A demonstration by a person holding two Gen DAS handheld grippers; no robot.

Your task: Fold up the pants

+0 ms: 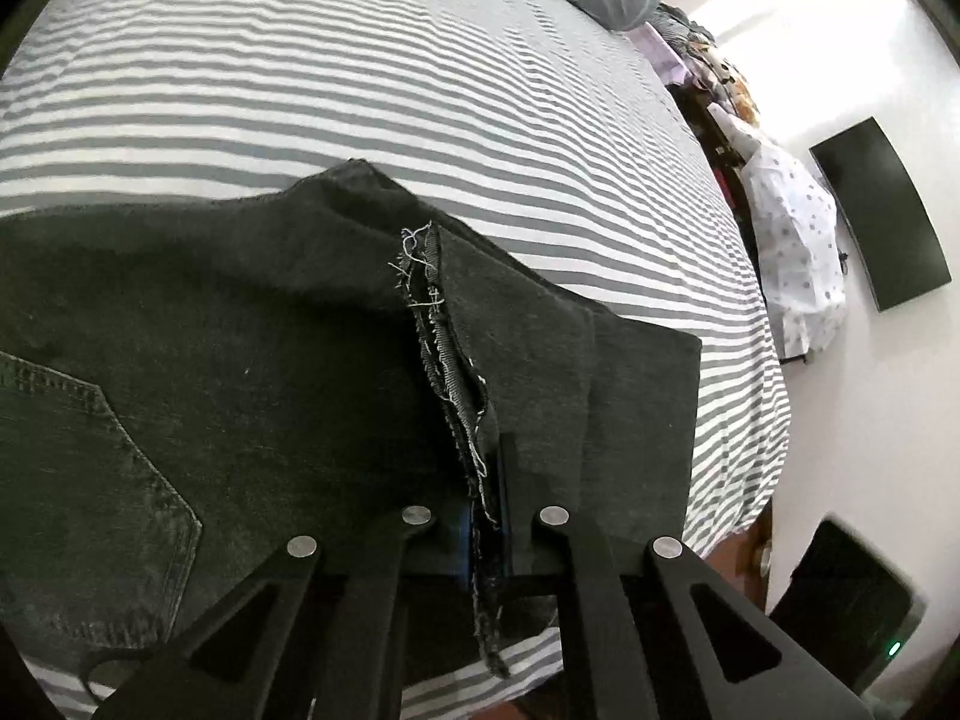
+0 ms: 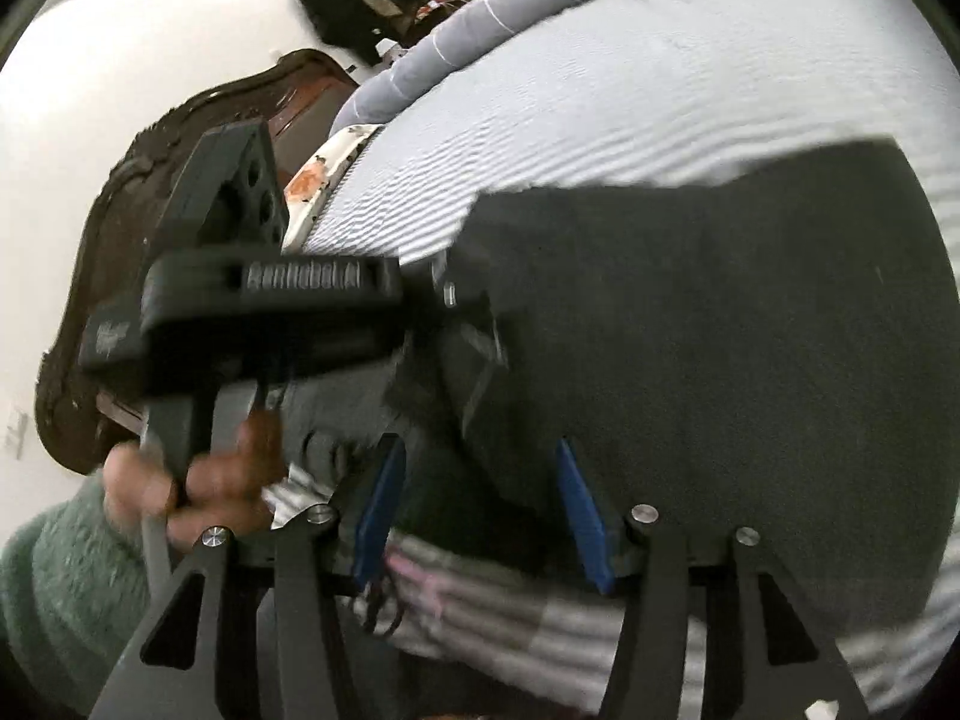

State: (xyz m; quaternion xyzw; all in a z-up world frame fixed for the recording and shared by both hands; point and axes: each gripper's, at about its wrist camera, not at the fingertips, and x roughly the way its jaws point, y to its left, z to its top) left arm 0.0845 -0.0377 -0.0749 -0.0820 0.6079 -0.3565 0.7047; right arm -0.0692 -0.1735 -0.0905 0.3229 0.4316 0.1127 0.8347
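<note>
Mid-fold: left tongs (image 1: 487, 516) clenched on pants (image 1: 240, 360) frayed hem (image 1: 444, 360); right tongs (image 2: 480, 510) released (bed (image 1: 360, 72) underneath). Next: regrip.

— What do the pants (image 1: 252, 372) look like?
— Dark charcoal denim with a stitched back pocket (image 1: 90, 480) and a frayed, thready hem (image 1: 447, 360).
— Where do they lie?
— Spread on the striped bed (image 1: 360, 72), near its closer edge. They lie folded over in layers, and the frayed hem sits on top of the pile.
</note>
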